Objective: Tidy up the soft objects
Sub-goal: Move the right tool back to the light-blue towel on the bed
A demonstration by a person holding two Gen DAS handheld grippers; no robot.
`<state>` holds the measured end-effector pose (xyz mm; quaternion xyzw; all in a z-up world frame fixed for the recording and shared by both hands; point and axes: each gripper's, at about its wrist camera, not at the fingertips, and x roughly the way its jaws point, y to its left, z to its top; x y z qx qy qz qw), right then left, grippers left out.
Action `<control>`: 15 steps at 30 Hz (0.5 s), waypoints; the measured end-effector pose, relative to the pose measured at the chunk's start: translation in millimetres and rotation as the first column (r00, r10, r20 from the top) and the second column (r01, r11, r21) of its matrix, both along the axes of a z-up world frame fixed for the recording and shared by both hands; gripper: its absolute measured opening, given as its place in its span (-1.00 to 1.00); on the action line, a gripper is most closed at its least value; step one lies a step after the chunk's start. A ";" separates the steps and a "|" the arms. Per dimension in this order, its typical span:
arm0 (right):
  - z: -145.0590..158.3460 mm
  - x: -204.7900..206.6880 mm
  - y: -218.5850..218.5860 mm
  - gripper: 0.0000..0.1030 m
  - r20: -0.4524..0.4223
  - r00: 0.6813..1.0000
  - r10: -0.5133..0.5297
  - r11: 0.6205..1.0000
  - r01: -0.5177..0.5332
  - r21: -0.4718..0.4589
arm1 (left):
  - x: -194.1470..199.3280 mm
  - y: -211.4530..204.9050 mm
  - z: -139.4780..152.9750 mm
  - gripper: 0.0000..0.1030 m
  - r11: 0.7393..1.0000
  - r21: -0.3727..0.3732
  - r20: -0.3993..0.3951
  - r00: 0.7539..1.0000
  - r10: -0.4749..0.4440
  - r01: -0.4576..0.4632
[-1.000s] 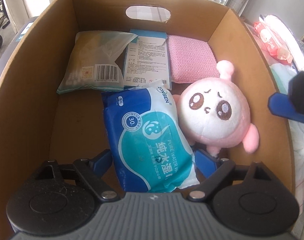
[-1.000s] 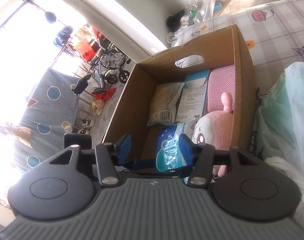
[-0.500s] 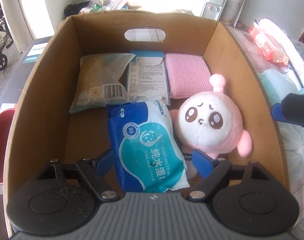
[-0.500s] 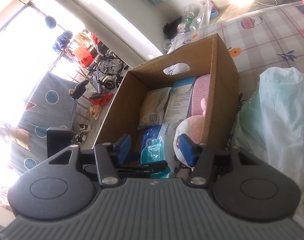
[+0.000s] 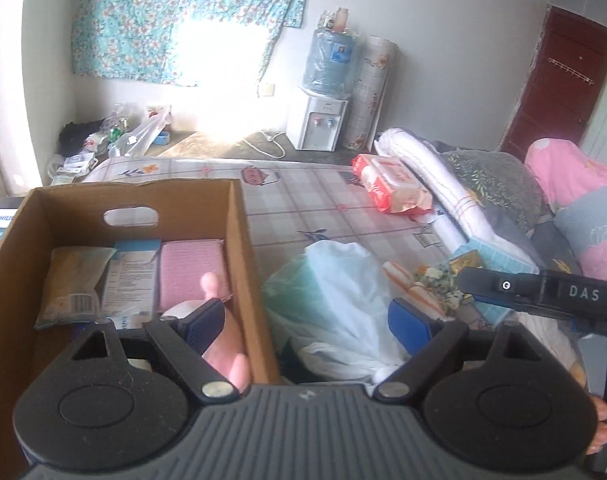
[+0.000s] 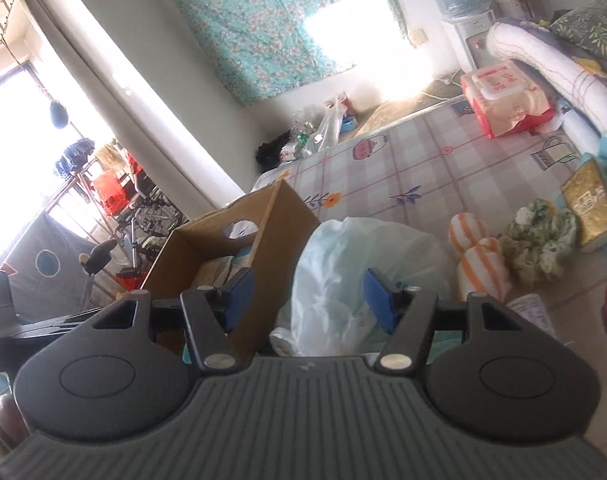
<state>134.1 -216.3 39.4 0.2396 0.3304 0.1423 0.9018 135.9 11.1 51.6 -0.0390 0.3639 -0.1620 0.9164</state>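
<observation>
Cardboard fills the lower left of the left wrist view: the box (image 5: pixel 243 264) sits on the bed (image 5: pixel 303 196), already packed with a yellowish sachet pack (image 5: pixel 73 280), a blue-and-white leaflet pack (image 5: pixel 131 276), a pink cloth (image 5: pixel 191 272) and the pink plush toy (image 5: pixel 213 284), of which only a tuft and a lower edge show behind the near finger. A second ago this camera looked straight down into the box at a blue wipes pack and the plush; now it has lifted and swung aside, so the box has slid to the left and the bed comes into sight. The left claw (image 5: pixel 309 322) stands wide, its jaws opening with nothing pressed between them; a pale plastic bag (image 5: pixel 335 288) merely lies beyond the gap. Further off wait a red wipes pack (image 5: pixel 387 188), a rolled white quilt (image 5: pixel 431 176) and striped plush balls (image 5: pixel 415 300), with the other tool's black body at the right edge. In the right wrist view, the right claw (image 6: pixel 309 298) is half spread and opening, empty too, and it has turned away from the box (image 6: pixel 271 232) toward the plastic bag (image 6: pixel 343 272) just beside it. Loose soft things lie past the bag: the striped balls (image 6: pixel 477 256), a crumpled green cloth (image 6: pixel 543 240), a golden packet (image 6: pixel 591 208) and the red wipes pack (image 6: pixel 503 100). My reading is that the last deposit is finished and both hands are heading out for the next item on the bed.
</observation>
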 end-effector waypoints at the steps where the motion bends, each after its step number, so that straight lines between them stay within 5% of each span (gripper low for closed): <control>1: -1.8 -5.6 -17.5 0.17 0.000 0.999 -0.045 0.999 0.045 -0.007 | 0.4 -14.9 -1.1 0.75 1.000 -0.008 0.006 1.000 -0.024 0.024; 9: -22.6 -32.1 -152.4 0.11 -0.022 0.948 -0.318 0.948 0.317 -0.036 | 9.3 -143.3 -38.3 0.71 0.980 -0.056 0.001 0.982 -0.191 0.191; 15: -41.6 -12.0 -228.8 -0.15 -0.060 0.906 -0.419 0.907 0.415 -0.070 | 26.9 -202.0 -65.3 0.38 0.971 -0.075 -0.035 0.973 -0.230 0.227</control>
